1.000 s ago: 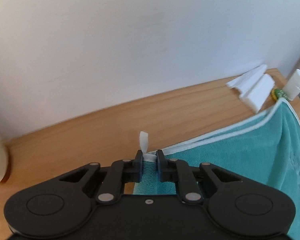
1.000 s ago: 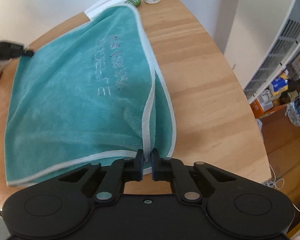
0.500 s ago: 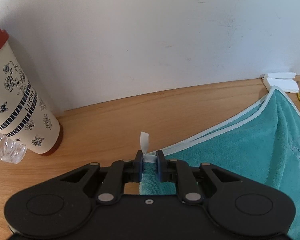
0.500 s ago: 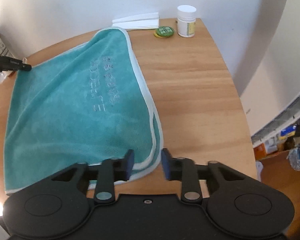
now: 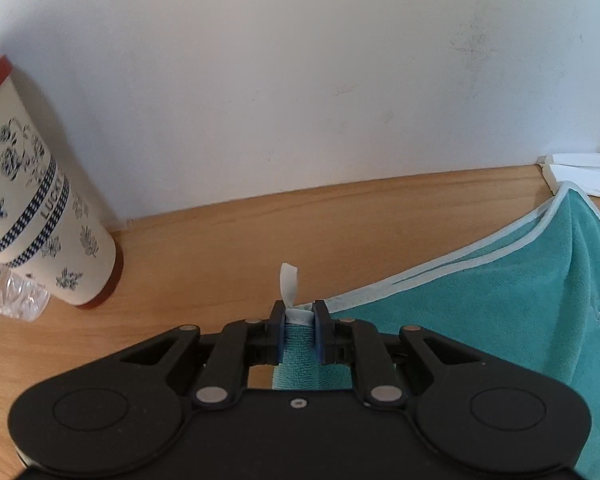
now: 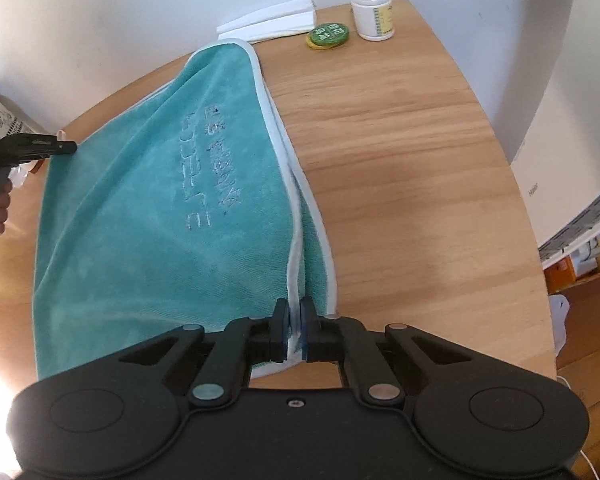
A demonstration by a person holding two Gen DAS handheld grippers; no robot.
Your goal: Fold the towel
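The right gripper (image 6: 295,322), seen spread wide above the towel's near edge half a second ago, is now pressed together on the white piping of the towel (image 6: 140,216), pinching the upper layer at its near right corner. The left gripper (image 5: 299,322) is unchanged: a corner of towel, with its white hanging loop (image 5: 289,284) standing up, is still clamped between the jaws. With two corners held again, the next fold can be judged ready to begin, though a second layer lying just beside the right jaws might be caught or missed.

The towel is teal terry with pale trim and embossed lettering, already doubled, draped slack across the table (image 6: 400,152) from its far edge toward its near edge. A patterned tumbler (image 5: 32,216) stands near the table's far left corner, a white bottle (image 6: 371,0) at the far right.
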